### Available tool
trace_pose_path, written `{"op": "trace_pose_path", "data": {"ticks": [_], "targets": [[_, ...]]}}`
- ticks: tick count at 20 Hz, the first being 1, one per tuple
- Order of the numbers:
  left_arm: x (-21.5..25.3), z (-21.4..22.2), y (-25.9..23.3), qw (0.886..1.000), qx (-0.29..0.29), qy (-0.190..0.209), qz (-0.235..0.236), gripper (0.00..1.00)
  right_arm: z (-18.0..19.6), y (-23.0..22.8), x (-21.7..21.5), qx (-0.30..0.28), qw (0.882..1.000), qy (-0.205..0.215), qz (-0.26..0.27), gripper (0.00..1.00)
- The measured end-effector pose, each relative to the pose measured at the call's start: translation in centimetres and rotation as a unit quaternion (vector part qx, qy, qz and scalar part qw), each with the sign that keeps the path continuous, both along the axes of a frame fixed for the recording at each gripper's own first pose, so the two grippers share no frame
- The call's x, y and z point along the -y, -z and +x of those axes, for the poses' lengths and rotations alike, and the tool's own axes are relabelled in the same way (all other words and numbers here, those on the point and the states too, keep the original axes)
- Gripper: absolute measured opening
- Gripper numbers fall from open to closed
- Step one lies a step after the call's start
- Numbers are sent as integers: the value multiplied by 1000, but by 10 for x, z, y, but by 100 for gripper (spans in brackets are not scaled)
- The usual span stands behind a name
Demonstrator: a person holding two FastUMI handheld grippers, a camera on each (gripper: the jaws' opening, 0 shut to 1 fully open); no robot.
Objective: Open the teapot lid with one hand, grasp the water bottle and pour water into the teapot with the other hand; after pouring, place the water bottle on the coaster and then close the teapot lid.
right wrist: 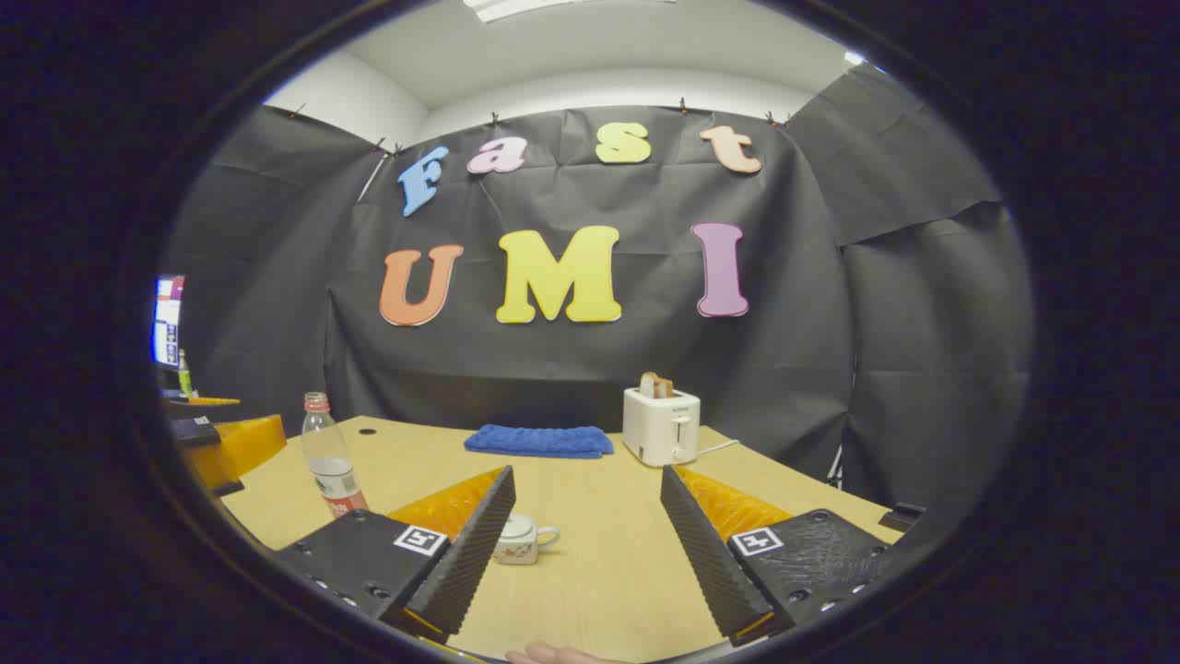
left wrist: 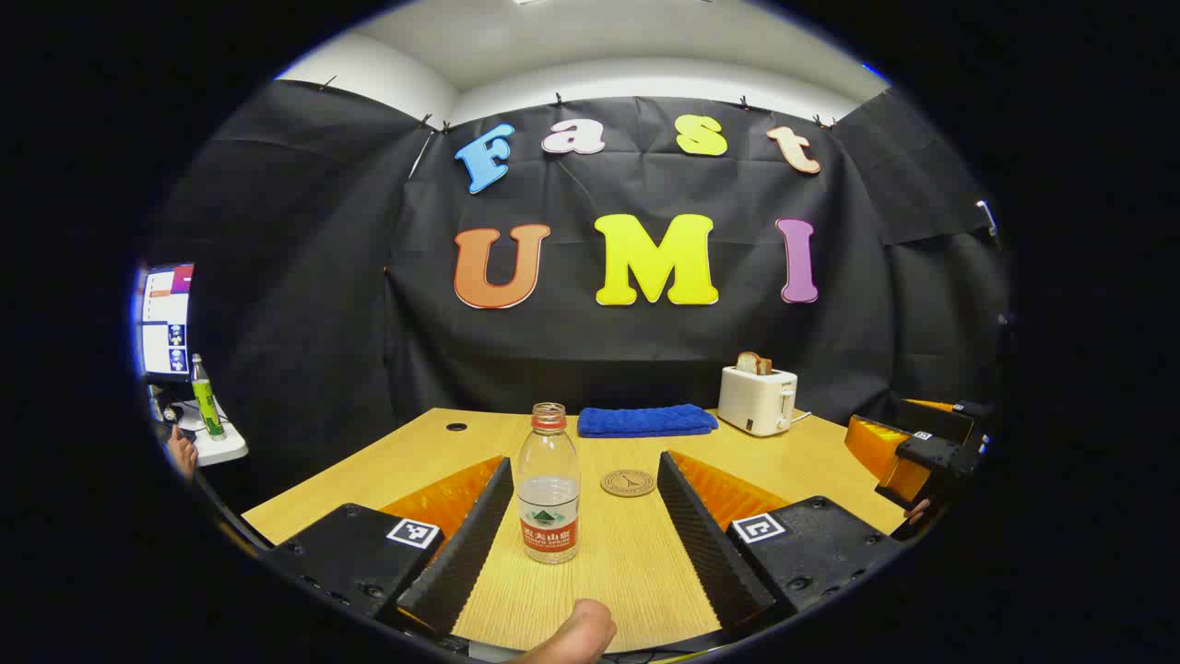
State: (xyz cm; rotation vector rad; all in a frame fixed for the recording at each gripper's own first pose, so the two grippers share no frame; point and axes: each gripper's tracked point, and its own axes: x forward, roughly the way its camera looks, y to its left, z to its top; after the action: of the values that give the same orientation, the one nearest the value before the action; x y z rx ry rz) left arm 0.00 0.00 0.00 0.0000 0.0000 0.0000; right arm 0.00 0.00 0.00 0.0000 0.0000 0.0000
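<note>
On the pale wooden counter [left wrist: 645, 563], the left gripper [left wrist: 584, 544] stands wide open around an uncapped clear plastic water bottle [left wrist: 548, 484], touching neither side, with a round brown coaster [left wrist: 628, 482] just beyond. The right gripper [right wrist: 583, 544], also wide open and empty, faces a small white ceramic teapot [right wrist: 520, 539] beside its left finger.

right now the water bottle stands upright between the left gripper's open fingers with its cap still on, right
Not quite: in the left gripper view the water bottle has no cap, its neck is open. The rest holds: it stands upright on the table between the left gripper's open fingers.
</note>
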Motion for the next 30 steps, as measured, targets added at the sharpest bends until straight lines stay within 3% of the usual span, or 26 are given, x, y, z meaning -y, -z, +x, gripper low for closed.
{"op": "trace_pose_path", "data": {"ticks": [14,21,24,26,29,30], "targets": [[-34,19,28,999,-35,-31,-15,99,22,28,5,-23,999,4,-22,97],[-34,27,38,999,-41,-30,-10,99,64,58,-37,-52,997,-42,-25,96],[-36,29,41,999,-42,-31,-4,99,87,74,-53,-68,996,-55,-19,94],[-38,31,44,999,-43,-32,0,99,101,83,-63,-81,995,-63,-13,84],[-39,36,52,998,-49,-31,0,99,110,89,-74,-88,993,-77,-15,80],[-39,38,55,998,-52,-29,-2,99,113,90,-78,-87,992,-84,-16,74]]}}
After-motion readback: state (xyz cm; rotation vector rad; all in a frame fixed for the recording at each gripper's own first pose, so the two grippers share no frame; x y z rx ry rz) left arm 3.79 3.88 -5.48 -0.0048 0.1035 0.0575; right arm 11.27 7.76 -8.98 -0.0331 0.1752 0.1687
